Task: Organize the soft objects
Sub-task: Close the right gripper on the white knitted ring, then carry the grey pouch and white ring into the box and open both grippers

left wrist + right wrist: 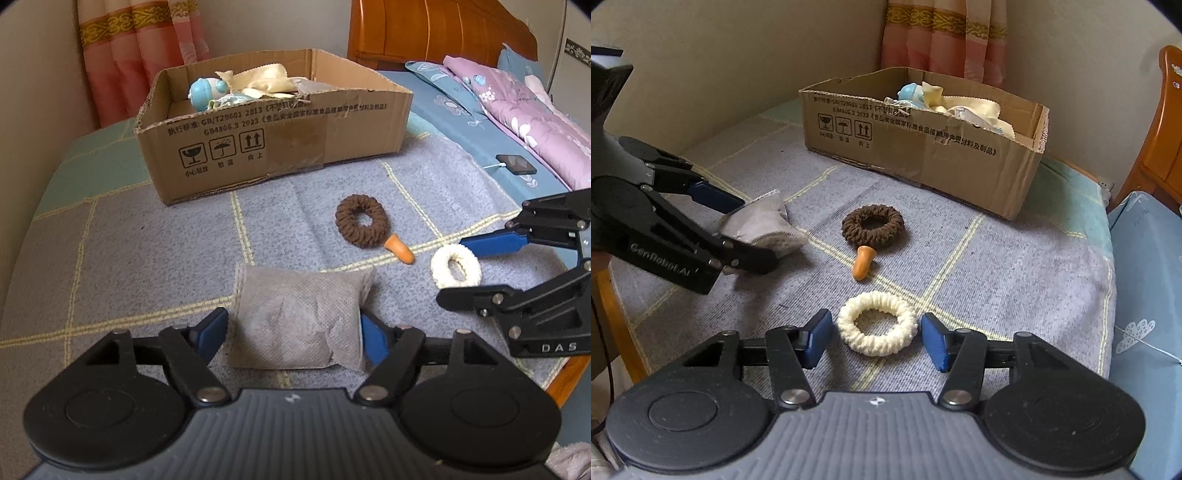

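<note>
Bed (129, 236) w/ grey checked cover fills both views; only the left wrist view shows its far side: wooden headboard (436, 33), purple floral quilt (524, 110) and a dark phone (516, 164) on the blue sheet. Cardboard box (280, 147) sits on the bed near the curtain (140, 48), holding cream cloths and a blue-white toy (205, 92); right wrist view looks deeper into its far corner. Left gripper (293, 332) has jaws spread, a grey fabric pouch (299, 317) between them; left view shows a gap on one side, the other blade sits right at the pouch edge, contact unclear. Right wrist view gives the side angle: pouch (764, 225) lies on the cover, partly hidden by the black linkage. Right gripper (877, 338) has jaws parted either side of the cream scrunchie (877, 328), narrow gaps showing both sides, scrunchie flat on the bed; left view sees it only half behind a blade. Brown scrunchie (873, 227) lies between box and cream one, orange earplug (863, 262) touching its near rim.
</note>
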The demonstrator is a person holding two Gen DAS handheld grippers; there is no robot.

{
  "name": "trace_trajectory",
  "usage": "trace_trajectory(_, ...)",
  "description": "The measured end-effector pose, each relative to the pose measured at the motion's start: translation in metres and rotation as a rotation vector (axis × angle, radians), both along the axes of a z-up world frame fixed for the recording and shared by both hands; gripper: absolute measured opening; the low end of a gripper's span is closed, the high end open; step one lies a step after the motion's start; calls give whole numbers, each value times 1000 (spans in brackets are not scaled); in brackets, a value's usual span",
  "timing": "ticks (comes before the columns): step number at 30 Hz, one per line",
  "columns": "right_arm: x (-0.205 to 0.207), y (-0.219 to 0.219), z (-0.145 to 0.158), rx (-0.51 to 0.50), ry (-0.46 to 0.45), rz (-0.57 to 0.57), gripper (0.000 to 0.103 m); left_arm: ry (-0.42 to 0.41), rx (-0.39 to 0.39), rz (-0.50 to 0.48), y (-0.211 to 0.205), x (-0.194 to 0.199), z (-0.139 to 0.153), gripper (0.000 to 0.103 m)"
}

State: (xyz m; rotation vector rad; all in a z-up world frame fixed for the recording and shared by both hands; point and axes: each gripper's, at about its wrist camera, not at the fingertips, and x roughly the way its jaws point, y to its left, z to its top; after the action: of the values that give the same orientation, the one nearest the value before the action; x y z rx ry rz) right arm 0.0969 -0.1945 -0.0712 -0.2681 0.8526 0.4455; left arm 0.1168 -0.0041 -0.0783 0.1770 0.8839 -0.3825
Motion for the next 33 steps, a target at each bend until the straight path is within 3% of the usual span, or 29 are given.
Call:
trace_trajectory(4,0,2,1,-6,-2,-2,46,6,-20,-1,1,-1,4,59)
trace_trajectory(10,-4,3,5,-16,-10,-4,40,3,-30,-10,4,-3,12,49)
trace_trajectory(16,-10,1,17,-15,-36,-2,40,-14,-25,-30,5,-6,26,47)
trace_trajectory(22,-9,0,31,-15,-77,2,40,-103,-30,-52,6,-1,59,47)
trace_trajectory(28,-2,-2,48,-3,-137,3,40,-220,-27,-65,3,35,96,47)
trace_trajectory(33,5,-3,61,2,-187,-6,40,-274,6,-27,-5,91,108,47)
